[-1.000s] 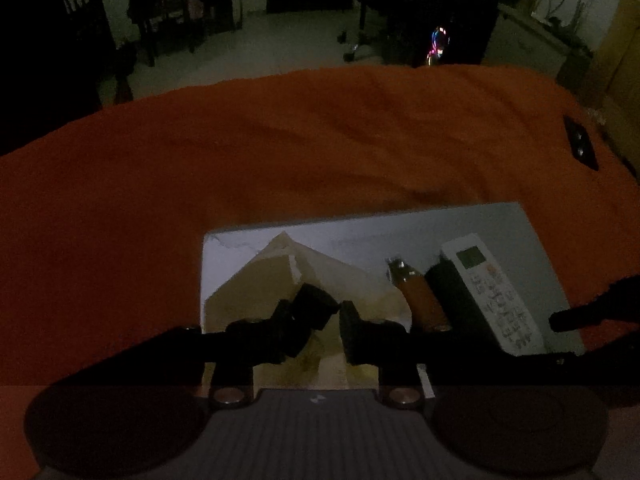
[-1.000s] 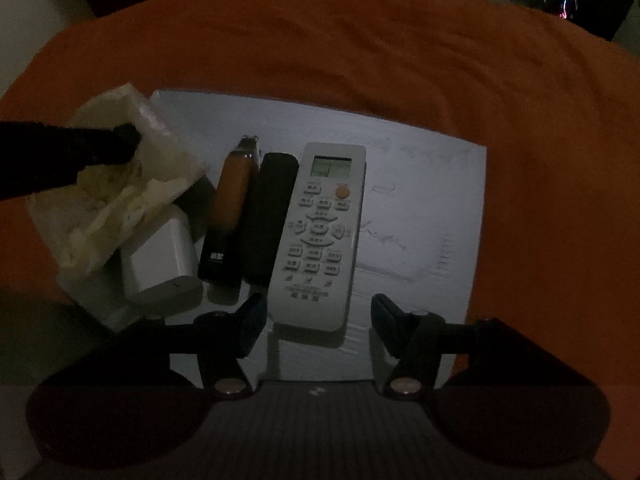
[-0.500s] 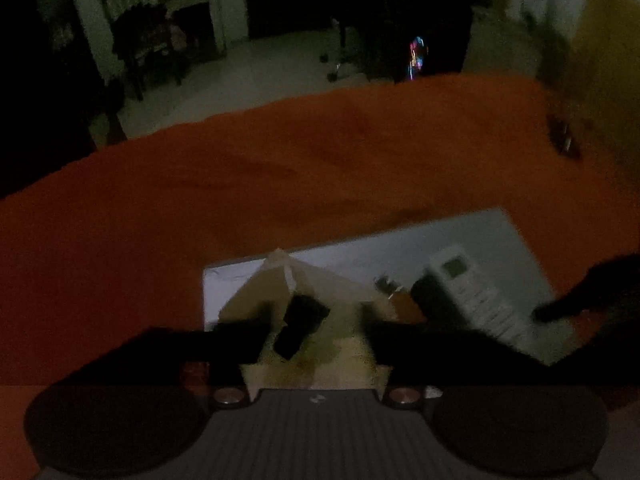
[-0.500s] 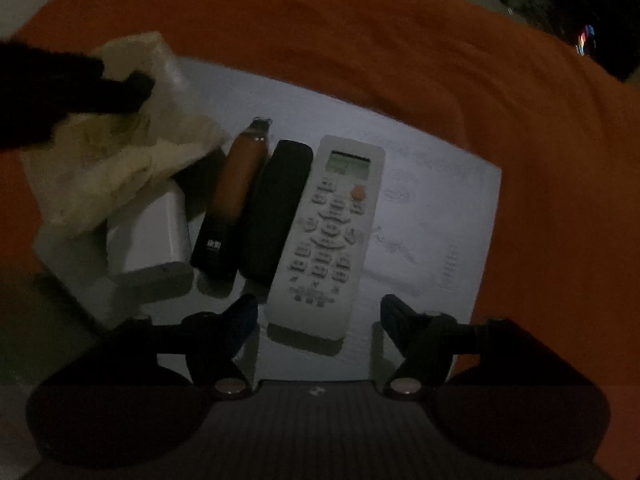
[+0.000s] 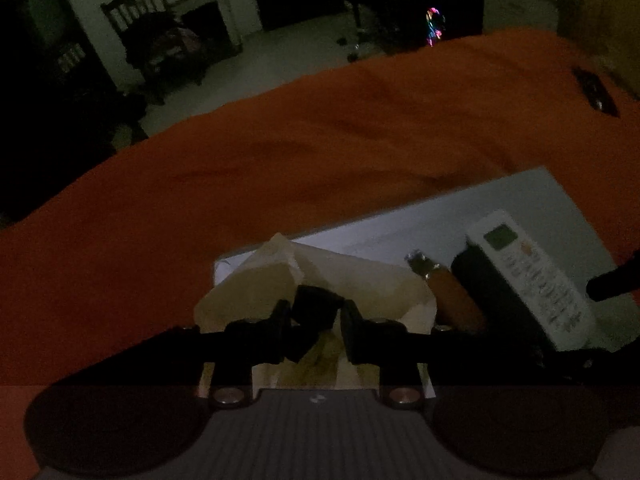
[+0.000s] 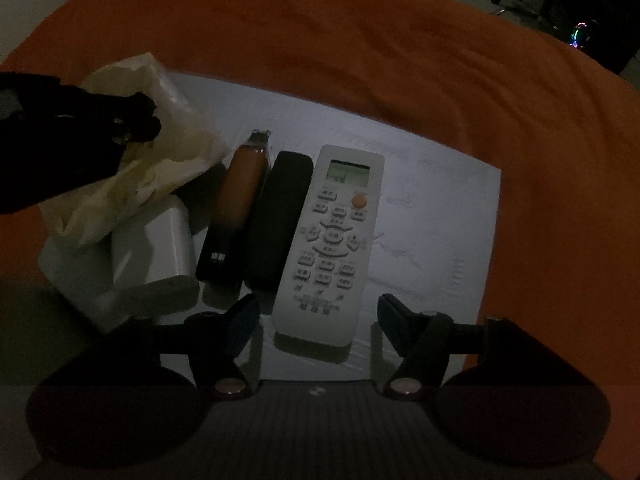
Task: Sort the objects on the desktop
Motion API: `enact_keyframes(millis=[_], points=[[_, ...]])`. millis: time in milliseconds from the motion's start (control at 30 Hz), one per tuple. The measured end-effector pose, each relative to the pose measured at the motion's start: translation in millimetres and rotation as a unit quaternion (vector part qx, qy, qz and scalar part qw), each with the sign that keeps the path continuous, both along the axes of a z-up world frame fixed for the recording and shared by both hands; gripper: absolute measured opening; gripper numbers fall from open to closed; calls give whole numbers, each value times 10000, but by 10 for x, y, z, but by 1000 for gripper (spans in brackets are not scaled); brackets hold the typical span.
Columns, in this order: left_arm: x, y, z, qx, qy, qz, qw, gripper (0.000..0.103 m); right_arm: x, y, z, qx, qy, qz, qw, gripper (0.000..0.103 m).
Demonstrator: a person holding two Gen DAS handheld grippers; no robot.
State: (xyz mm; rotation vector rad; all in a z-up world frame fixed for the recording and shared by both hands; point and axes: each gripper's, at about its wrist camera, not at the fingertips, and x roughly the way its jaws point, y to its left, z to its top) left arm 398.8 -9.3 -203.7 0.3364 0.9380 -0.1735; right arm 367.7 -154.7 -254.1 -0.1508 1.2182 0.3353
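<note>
dim room, two wrist views over a tabletop (image 6: 400, 40) draped in orange cloth, with a white sheet (image 6: 440, 216) laid on it.

the left tongs (image 5: 316, 320) are pinching a crumpled, cream-coloured tissue (image 5: 360, 276), fingers pressed close on its folds. seen from the right wrist view, the left tongs (image 6: 136, 120) come in from the left and hold the tissue (image 6: 168, 160) raised over the left edge of the sheet, draping partly across a white charger block (image 6: 160, 256).

compared with a second ago, the tissue sits higher and is more bunched in the grip, and the left wrist view has tilted and moved a little; the row of objects has not shifted. my reading is that the tissue is being lifted clear of the row, most likely as rubbish to be set apart, though where it should go is not visible.

the right tongs (image 6: 316, 320) are spread wide and hold nothing, hovering at the near end of a white remote control (image 6: 332, 240). left of the remote, touching or nearly touching side by side, lie a black oblong case (image 6: 276, 220) and an orange-brown and black flash-drive-like stick (image 6: 236, 208), all lengthwise on the sheet. a small dark object (image 5: 594, 90) lies far off on the cloth.
</note>
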Motion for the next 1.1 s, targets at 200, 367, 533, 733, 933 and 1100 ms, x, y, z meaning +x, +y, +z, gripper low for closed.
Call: enact_keyframes(millis=[200, 367, 533, 733, 933, 1100], points=[[-98, 93, 330, -381, -126, -77, 9992, 21, 19, -57, -24, 160, 101, -85, 9998, 67], [-193, 184, 614, -744, -221, -121, 9969, 21, 16, -32, -96, 48, 220, 10, 9997, 60], [-374, 312, 862, -1218, -306, -160, 9920, 18, 16, 16, -85, -22, 240, 136, 9996, 50], [-758, 328, 941, -1505, -65, -524, 9872, 18, -18, -40, -72, -164, 371, 227, 9989, 50], [-962, 182, 743, -1402, 369, -823, 9860, 18, -140, -148, -38, -388, 466, 462, 9971, 49], [-946, 6, 574, -1376, 669, -925, 9839, 18, -186, -165, -66, -531, 538, 577, 9955, 49]])
